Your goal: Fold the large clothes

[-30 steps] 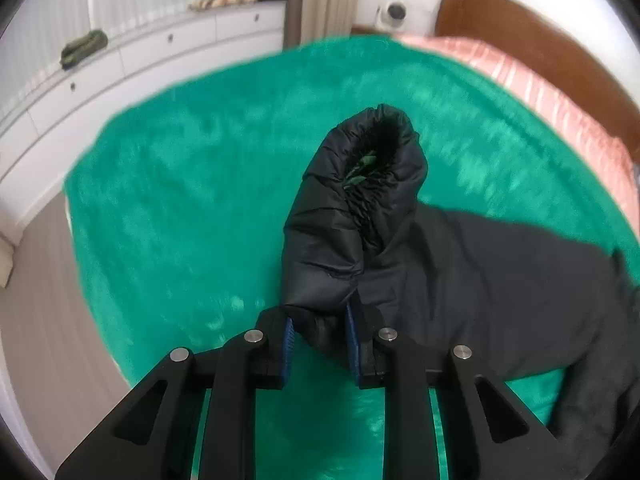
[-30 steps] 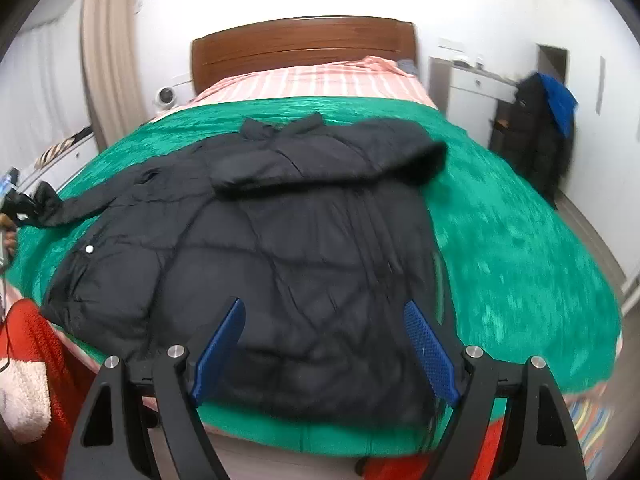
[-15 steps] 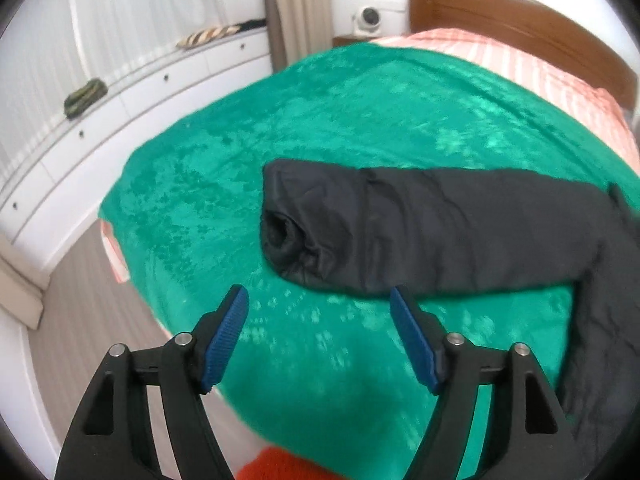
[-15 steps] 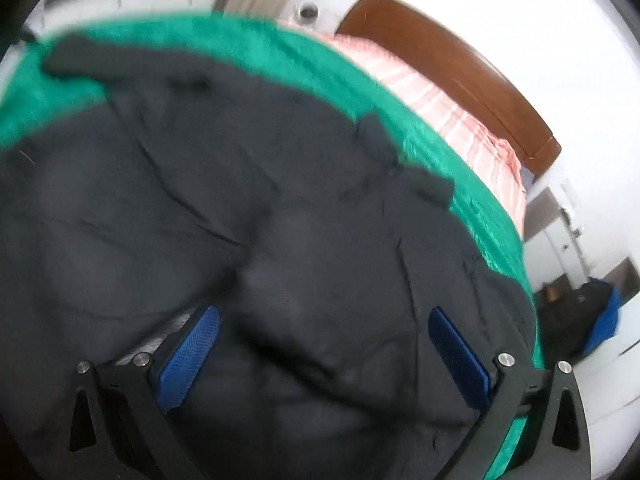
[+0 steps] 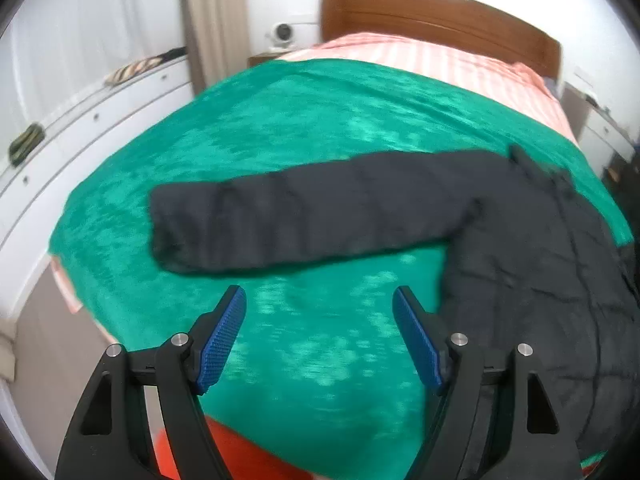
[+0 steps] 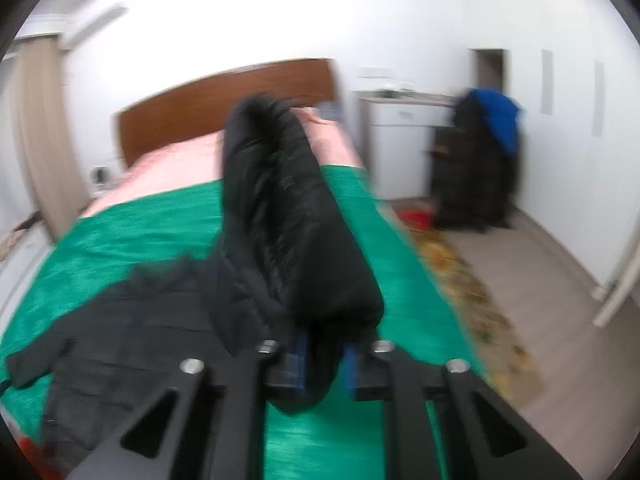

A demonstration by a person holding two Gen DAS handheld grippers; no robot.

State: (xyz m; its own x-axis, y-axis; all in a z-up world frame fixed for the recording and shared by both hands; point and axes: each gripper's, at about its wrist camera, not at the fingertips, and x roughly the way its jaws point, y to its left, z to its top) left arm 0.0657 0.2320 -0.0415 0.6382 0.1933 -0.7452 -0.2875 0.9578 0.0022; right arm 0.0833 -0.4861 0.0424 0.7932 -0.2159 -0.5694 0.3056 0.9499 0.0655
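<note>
Sleeve (image 6: 296,232) newly lifted, blurred

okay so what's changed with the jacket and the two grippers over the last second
The left gripper let go of the black puffer jacket's sleeve, which now lies flat across the green plush blanket; its jaws stand open, backed off. The right gripper, open a second ago, has shut on the jacket's other sleeve and lifted it. The jacket body stayed on the bed.

Matt quilted jacket (image 5: 540,248) cloth (plush sheeny green blanket (image 5: 320,128))
</note>
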